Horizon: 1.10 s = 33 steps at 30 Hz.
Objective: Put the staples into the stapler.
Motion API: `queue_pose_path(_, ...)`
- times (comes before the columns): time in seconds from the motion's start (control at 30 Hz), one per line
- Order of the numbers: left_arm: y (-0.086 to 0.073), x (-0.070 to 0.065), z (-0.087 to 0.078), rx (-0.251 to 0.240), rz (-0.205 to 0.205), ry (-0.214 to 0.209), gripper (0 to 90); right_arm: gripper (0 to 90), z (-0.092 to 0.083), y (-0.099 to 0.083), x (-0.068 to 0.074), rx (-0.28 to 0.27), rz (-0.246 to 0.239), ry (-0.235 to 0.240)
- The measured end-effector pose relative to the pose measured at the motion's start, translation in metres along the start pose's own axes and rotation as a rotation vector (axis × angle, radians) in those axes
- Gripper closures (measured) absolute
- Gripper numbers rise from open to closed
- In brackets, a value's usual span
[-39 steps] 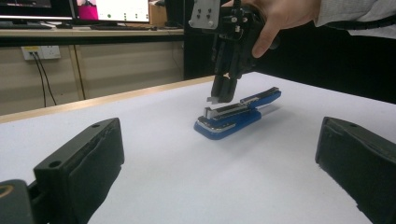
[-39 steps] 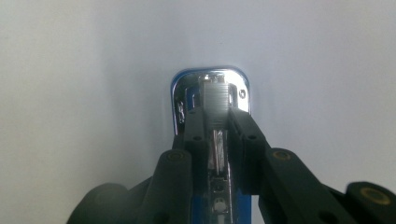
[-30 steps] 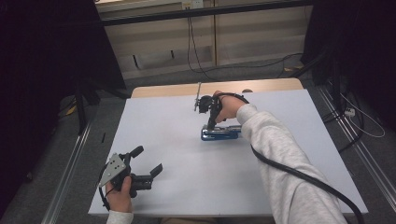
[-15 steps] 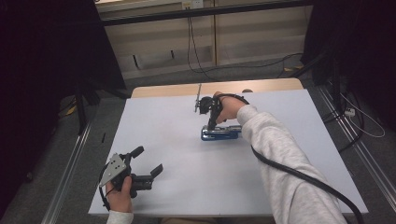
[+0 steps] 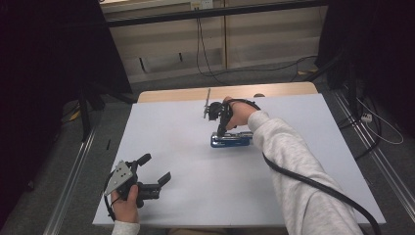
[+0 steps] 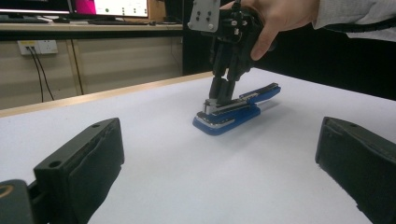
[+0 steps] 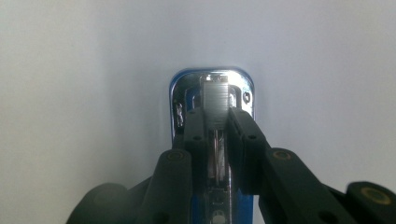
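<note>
A blue stapler [image 5: 234, 141] with a silver metal top lies on the white table [image 5: 195, 205], right of centre. My right gripper [image 5: 221, 131] points straight down at its left end. In the right gripper view its jaws are shut on the narrow silver part of the stapler [image 7: 214, 93], one on each side. The left gripper view shows that same right gripper [image 6: 223, 95] standing on the stapler [image 6: 243, 114]. My left gripper [image 5: 156, 167] rests low at the near left of the table, open, with nothing between its jaws [image 6: 224, 158].
A wooden strip [image 5: 171, 94] runs along the table's far edge. Cables [image 5: 215, 68] lie on the floor beyond it, and metal rails [image 5: 73, 186] flank the table. Monitors [image 6: 107, 7] stand on a far bench. The right gripper's cable [image 5: 313, 181] trails over the sleeve.
</note>
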<state>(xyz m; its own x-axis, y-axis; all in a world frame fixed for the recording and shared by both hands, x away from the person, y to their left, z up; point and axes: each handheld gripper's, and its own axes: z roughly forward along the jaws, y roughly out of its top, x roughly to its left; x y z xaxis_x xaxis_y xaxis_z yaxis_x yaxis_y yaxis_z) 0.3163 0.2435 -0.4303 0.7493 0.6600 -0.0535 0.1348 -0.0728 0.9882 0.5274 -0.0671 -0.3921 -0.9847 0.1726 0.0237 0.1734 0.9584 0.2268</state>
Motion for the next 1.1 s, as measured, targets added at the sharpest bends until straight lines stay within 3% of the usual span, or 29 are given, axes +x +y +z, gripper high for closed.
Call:
queue_pose_path(0.13,0.000,0.000,0.000,0.005,-0.006,-0.004,1.2,77.6,0.001,0.001,0.000,0.001,0.004,-0.004)
queue_pose_path(0.3,0.000,0.000,0.000,0.006,-0.007,0.000,1.3,68.1,0.001,0.001,0.000,-0.018,0.003,-0.026)
queue_pose_path(0.43,0.000,0.000,0.001,0.005,-0.005,0.001,1.3,65.9,-0.002,-0.003,0.000,-0.039,0.029,-0.021)
queue_pose_path(0.63,0.000,0.000,0.002,0.006,-0.006,0.005,1.3,54.1,-0.008,-0.017,0.003,-0.134,0.078,-0.011)
queue_pose_path(0.7,0.000,-0.001,0.002,0.000,-0.013,0.019,1.2,53.7,-0.010,-0.022,0.005,-0.154,0.077,-0.015)
queue_pose_path(0.83,0.000,0.000,0.006,0.017,-0.007,0.007,1.2,46.8,-0.012,-0.034,0.007,-0.191,0.091,-0.023)
queue_pose_path(0.9,0.000,-0.001,0.007,0.019,-0.002,0.005,1.3,43.1,-0.013,-0.041,0.007,-0.223,0.125,-0.032)
queue_pose_path(1.0,0.000,-0.001,0.008,0.022,0.002,0.000,1.3,39.4,-0.013,-0.047,0.008,-0.253,0.136,-0.026)
queue_pose_path(1.1,0.000,-0.002,0.011,0.032,0.003,-0.003,1.2,30.0,-0.013,-0.061,0.008,-0.292,0.209,-0.040)
